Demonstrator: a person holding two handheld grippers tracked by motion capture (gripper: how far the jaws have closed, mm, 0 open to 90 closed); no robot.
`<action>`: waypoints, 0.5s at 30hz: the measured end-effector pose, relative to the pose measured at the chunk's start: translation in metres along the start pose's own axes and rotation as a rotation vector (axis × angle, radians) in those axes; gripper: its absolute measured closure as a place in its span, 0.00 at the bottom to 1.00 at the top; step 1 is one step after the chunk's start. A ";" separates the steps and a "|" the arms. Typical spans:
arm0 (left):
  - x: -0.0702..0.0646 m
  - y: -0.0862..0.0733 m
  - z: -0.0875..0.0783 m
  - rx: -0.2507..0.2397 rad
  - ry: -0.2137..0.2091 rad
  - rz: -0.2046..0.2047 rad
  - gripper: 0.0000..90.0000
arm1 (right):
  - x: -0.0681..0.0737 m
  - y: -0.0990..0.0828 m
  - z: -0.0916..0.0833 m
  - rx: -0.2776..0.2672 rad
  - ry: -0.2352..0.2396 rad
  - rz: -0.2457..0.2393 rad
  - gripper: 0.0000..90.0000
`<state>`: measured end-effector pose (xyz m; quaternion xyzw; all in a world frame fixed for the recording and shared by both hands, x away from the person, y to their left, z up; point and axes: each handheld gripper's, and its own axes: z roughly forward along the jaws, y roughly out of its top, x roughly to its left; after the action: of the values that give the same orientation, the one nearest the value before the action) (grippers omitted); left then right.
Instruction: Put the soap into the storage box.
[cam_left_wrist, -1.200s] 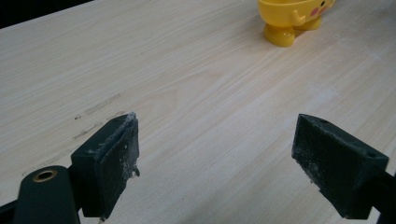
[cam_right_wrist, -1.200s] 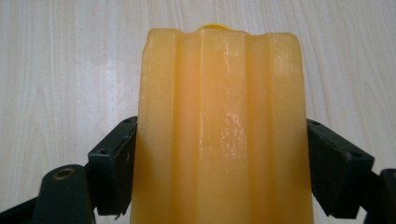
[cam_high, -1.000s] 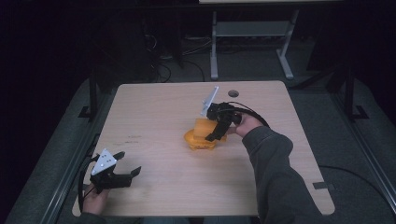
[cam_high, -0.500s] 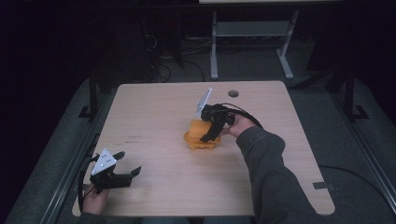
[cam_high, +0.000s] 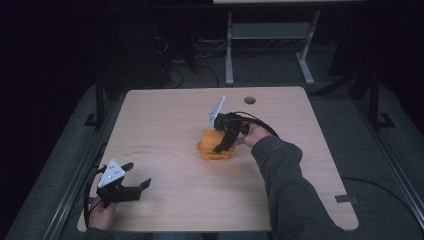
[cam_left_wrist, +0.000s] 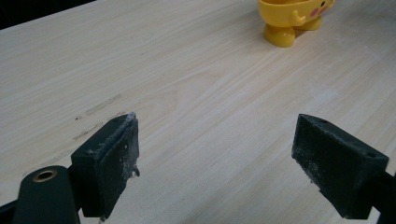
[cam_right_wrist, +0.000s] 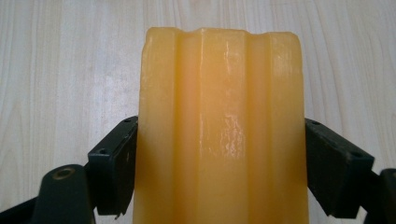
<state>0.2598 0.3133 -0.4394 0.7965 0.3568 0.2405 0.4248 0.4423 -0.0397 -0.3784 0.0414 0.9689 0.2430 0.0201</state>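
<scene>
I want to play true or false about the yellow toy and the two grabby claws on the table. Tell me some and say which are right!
1. The right gripper has its jaws on both sides of the yellow toy. True.
2. The left gripper holds the toy. False: its jaws stand open with nothing between them.
3. The toy sits near the middle of the wooden table. True.
4. The left gripper is at the far edge of the table. False: it is at the near left corner.
5. The two grippers touch. False: they are far apart.
</scene>
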 end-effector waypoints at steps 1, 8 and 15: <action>0.000 0.000 0.000 0.000 0.000 -0.001 0.16 | 0.000 0.000 0.000 0.002 0.001 0.001 0.23; 0.000 0.000 0.000 -0.003 0.000 -0.001 0.16 | 0.000 0.001 0.006 0.018 0.012 -0.004 0.23; 0.000 0.000 0.000 0.001 -0.003 0.004 0.16 | 0.000 0.001 0.010 0.014 0.015 -0.006 0.23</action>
<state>0.2598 0.3130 -0.4390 0.7978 0.3548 0.2398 0.4244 0.4430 -0.0343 -0.3864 0.0369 0.9708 0.2366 0.0130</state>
